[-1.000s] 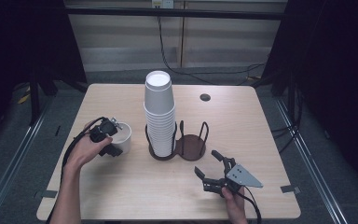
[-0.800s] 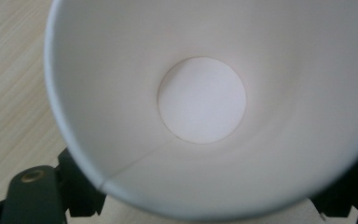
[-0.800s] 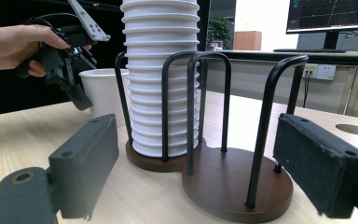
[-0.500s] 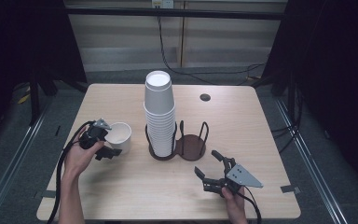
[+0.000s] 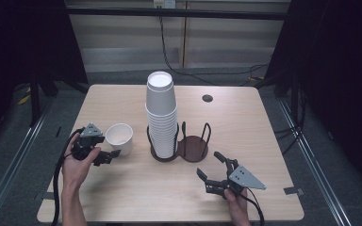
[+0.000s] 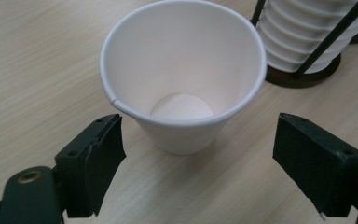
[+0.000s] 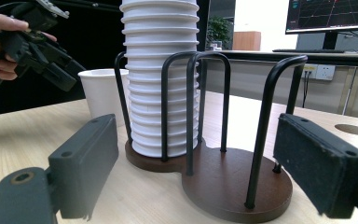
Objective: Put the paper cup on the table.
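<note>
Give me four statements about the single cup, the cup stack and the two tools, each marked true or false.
1. The single paper cup stands upright and empty. True.
2. The left tool is clamped on that cup. False: its jaws are open, apart from the cup.
3. The stack of cups sits in the holder's right ring. False: it fills the left ring; the right is bare.
4. The right tool is open and holds nothing. True.

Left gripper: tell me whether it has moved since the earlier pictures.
Yes. The left gripper has drawn back from the single cup, away from the cup stack and toward the table's near-left edge. Its jaws stand open.
</note>
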A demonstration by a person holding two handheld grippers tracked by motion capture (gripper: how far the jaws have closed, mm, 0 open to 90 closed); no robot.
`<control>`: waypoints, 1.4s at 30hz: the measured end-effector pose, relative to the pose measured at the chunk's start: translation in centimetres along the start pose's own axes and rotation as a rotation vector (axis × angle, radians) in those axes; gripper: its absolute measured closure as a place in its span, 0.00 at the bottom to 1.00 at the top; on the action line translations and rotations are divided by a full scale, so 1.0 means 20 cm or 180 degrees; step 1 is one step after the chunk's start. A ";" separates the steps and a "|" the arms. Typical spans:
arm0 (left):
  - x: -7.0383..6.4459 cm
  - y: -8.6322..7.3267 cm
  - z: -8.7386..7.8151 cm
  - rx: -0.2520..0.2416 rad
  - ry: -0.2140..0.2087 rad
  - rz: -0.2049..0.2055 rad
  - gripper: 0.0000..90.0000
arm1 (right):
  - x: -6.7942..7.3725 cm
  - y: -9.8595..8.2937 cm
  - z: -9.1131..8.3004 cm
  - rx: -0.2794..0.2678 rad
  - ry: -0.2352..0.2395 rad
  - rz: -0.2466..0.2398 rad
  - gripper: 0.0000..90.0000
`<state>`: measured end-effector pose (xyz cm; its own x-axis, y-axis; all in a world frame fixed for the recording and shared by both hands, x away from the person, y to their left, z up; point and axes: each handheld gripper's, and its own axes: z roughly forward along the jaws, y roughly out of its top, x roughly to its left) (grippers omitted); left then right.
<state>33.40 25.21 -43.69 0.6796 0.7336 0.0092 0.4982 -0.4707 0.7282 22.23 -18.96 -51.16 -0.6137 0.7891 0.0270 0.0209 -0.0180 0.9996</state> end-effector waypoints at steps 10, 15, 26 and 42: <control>-0.07 -0.10 -0.04 -0.0568 0.0114 -0.0176 0.19 | 0.00 0.00 0.00 -0.0003 -0.0003 -0.0001 0.15; -0.13 -0.12 -0.04 -0.0807 0.0032 -0.0186 0.18 | 0.00 0.00 0.00 -0.0002 0.0002 -0.0002 0.15; -0.27 -0.24 -0.02 -0.1435 -0.0189 -0.0103 0.17 | 0.00 0.00 0.00 -0.0004 -0.0005 -0.0007 0.15; -0.48 -0.31 0.15 -0.1757 -0.0319 -0.0132 0.17 | 0.00 0.00 -0.01 -0.0008 -0.0017 -0.0006 0.14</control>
<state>25.47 19.53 -50.33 0.7267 0.6831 -0.0726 0.1882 -0.0964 0.9774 22.14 -19.02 -51.16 -0.6094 0.7924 0.0250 0.0176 -0.0179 0.9997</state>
